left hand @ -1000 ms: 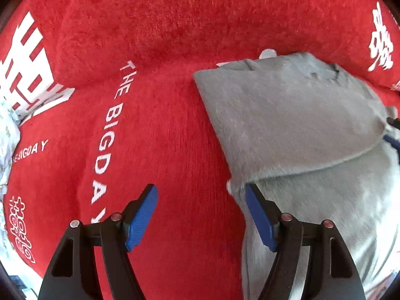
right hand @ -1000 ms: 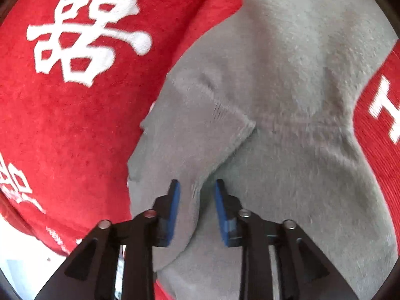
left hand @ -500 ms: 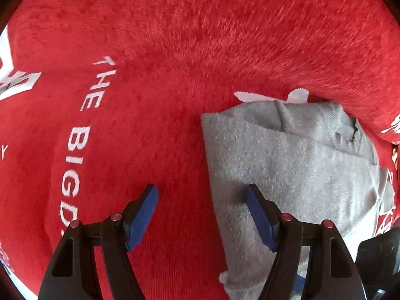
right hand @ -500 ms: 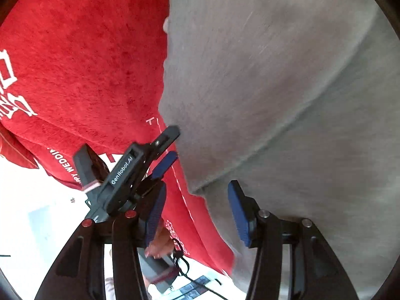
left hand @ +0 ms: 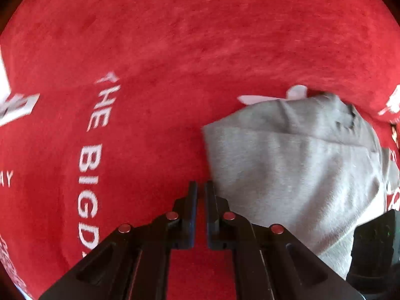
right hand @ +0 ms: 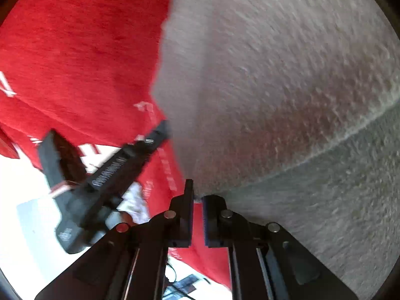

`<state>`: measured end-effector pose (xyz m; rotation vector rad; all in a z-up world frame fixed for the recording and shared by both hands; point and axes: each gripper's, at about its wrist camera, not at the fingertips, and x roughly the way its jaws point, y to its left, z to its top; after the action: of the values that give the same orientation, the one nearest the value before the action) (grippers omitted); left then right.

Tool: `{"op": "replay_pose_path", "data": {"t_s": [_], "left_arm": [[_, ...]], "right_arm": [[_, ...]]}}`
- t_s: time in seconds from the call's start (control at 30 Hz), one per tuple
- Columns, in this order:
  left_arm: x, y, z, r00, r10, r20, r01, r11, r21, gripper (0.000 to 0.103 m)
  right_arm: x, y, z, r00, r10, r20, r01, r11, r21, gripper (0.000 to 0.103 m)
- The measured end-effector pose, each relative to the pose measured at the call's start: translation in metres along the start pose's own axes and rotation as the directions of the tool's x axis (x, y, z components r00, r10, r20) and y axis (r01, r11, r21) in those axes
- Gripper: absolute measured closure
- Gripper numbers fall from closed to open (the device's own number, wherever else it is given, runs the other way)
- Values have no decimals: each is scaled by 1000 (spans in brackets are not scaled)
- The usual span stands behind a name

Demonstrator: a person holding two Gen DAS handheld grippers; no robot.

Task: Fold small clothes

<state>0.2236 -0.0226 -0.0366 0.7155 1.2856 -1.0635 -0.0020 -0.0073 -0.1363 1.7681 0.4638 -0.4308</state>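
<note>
the red blanket [left hand: 175,50] with white lettering spreads under everything. the folded grey garment [left hand: 287,175] lies on the blanket, covering some of its white print. the left gripper [left hand: 201,187] sits at the garment's near-left edge, jaws almost together, nothing seen between them. the right gripper [right hand: 197,195] is nearly closed at the garment's layered corner; whether it pinches cloth cannot be told.

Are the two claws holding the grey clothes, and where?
The left claw is shut at the near left edge of the folded grey knit garment. The right claw is shut at its near corner. Whether either truly pinches cloth cannot be told.
</note>
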Motion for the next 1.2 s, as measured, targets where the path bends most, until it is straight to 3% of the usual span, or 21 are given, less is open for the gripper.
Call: {"op": "replay_pose_path", "data": {"t_s": [0.07, 0.1, 0.17, 0.2, 0.27, 0.33, 0.43, 0.53, 0.6, 0.67, 0.7, 0.77, 0.83, 0.9, 0.93, 1.0, 1.03, 1.1, 1.2], "left_arm": [[-2, 2, -4, 1000, 10, 15, -9, 1000, -7, 96], [-4, 2, -5, 999, 25, 20, -25, 1000, -6, 96], [-15, -1, -8, 998, 45, 52, -45, 999, -5, 96], [-22, -3, -9, 996, 44, 74, -43, 999, -5, 96], [-36, -10, -10, 992, 37, 121, -38, 999, 0, 96], [-44, -20, -10, 989, 43, 143, -45, 999, 12, 96], [-45, -37, -10, 988, 33, 152, -38, 999, 25, 96], [-34, -57, -17, 991, 48, 126, -54, 998, 46, 96], [-27, -71, -20, 991, 67, 117, -74, 996, 57, 96], [-19, -73, -30, 989, 99, 112, -108, 991, 75, 96], [-18, -71, -33, 988, 112, 108, -121, 989, 81, 96], [-11, -69, -37, 986, 136, 95, -144, 986, 86, 96], [-13, -67, -39, 985, 140, 104, -149, 985, 85, 96], [-16, -64, -37, 980, 178, 88, -185, 979, 83, 96], [-18, -63, -36, 979, 187, 81, -193, 978, 77, 96], [-30, -55, -34, 983, 167, 76, -171, 984, 58, 96], [-38, -54, -34, 987, 140, 83, -144, 989, 46, 96], [-47, -57, -33, 990, 105, 91, -110, 993, 46, 96], [-44, -80, -35, 992, 79, 95, -87, 992, 89, 96]], "right_arm": [[-9, -2, 2, 1000, -2, -24, 2, 1000, 7, 87], [-19, -1, 4, 999, -23, -35, 23, 1000, -9, 74], [-58, 0, 9, 999, -52, 6, 53, 996, -74, 56], [-83, 2, 14, 996, -73, 57, 79, 991, -109, 55], [-127, 0, 26, 977, -143, 160, 165, 978, -129, 55], [-176, -18, 43, 939, -214, 268, 239, 969, -62, 55], [-218, -41, 72, 892, -265, 366, 252, 964, 85, 55], [-230, -57, 93, 882, -256, 396, 215, 966, 144, 56], [-227, -50, 106, 883, -257, 392, 238, 966, 98, 95], [-229, -30, 111, 868, -276, 414, 311, 950, -19, 95], [-228, -15, 112, 854, -290, 432, 366, 925, -101, 95], [-222, -2, 111, 835, -328, 442, 433, 887, -160, 95], [-236, -15, 104, 818, -393, 419, 484, 865, -134, 94], [-244, -38, 104, 784, -495, 375, 550, 834, -50, 89], [-248, -44, 104, 789, -479, 384, 527, 850, -22, 89], [-261, -45, 98, 749, -526, 403, 571, 821, 10, 86], [-267, -45, 95, 747, -520, 415, 568, 823, 7, 84], [-276, -36, 91, 763, -474, 439, 546, 837, -45, 84], [-266, -13, 95, 764, -457, 456, 580, 796, -174, 84]]}}
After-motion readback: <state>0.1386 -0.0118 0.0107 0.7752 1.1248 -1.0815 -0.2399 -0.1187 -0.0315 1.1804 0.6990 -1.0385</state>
